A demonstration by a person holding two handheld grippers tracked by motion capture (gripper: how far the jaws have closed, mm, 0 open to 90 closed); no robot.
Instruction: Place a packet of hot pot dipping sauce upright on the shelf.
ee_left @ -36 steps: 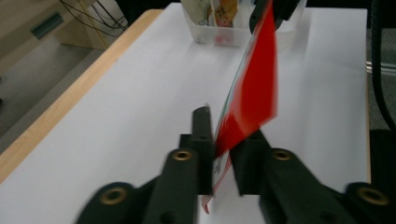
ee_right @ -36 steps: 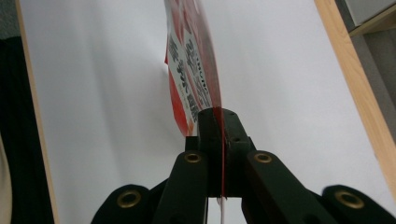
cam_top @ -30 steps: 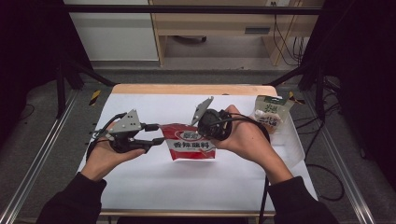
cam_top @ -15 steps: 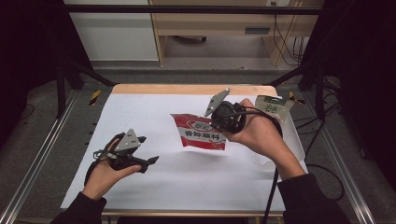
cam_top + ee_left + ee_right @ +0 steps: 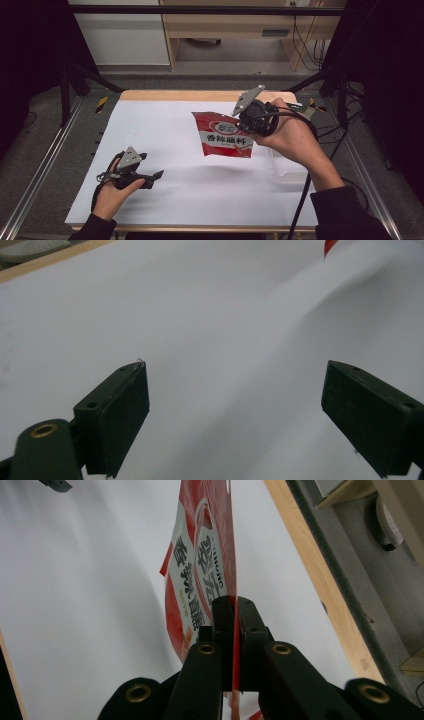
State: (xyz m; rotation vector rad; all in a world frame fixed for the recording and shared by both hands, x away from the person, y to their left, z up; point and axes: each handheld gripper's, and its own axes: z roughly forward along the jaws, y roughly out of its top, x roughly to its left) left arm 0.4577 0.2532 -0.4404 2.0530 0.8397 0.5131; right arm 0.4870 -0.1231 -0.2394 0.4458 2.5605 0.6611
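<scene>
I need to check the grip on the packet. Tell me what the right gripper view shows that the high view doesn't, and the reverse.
Right gripper view alone: the right gripper with its jaws pinched shut on the edge of the red packet, seen edge-on. High view alone: the left gripper, low near the table's front edge, apart from the packet, plus both hands and the floor around. Both: the red packet with its white label, held off the white table and its wooden far edge.
</scene>
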